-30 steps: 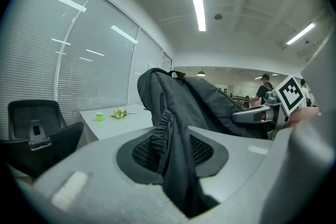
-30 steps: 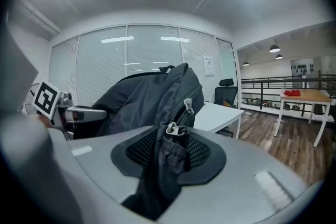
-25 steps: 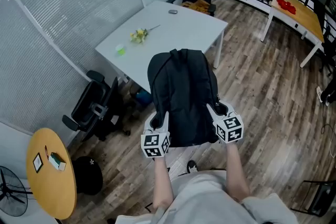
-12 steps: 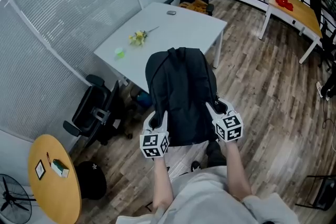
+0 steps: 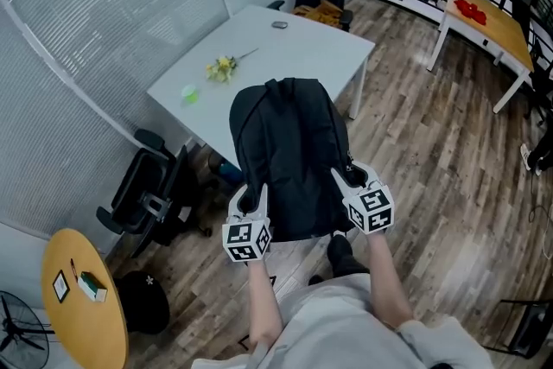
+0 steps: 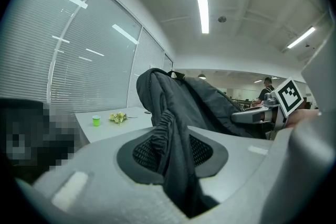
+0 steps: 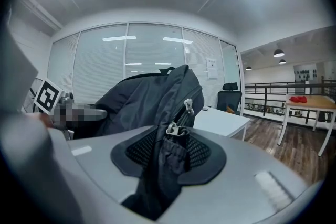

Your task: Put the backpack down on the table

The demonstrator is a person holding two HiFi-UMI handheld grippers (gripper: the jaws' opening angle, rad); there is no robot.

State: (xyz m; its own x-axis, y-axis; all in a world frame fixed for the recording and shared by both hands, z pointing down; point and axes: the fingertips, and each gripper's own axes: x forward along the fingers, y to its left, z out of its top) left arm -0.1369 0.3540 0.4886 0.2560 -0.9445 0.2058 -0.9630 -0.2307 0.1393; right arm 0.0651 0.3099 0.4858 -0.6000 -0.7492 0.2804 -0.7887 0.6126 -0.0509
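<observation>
Head view has the black backpack (image 5: 289,155) hanging in mid-air right in front of me, pinched from both sides. Its domed top overlaps the near edge of the white counter (image 5: 302,43), but I'd say it isn't resting on it yet. My left gripper (image 6: 176,165) is clamped on a bunched fold of fabric down the pack's side. My right gripper (image 7: 168,165) is biting a gathered bit next to the zipper (image 7: 184,107), with a small metal ring sitting just above the pads. The shell looks like matte woven nylon, soft and floppy where it's pinched, though the body keeps a rounded, padded shape. I can't tell the weight, but I'd treat it as saggy and a bit slippery: thin folds like these could creep out of the pads. If I had to re-grab, the top handle or a strap would be the safer hold. The pads themselves are black mesh-textured inserts set in smooth grey shells. The counter is a flat, smooth rectangle on thin legs, with a bunch of yellow flowers (image 5: 221,67) and a little green cup (image 5: 189,93) towards its left side, well apart from the pack. A black office chair (image 5: 147,194) sits by the counter's left corner on the wood floor (image 5: 432,151).
</observation>
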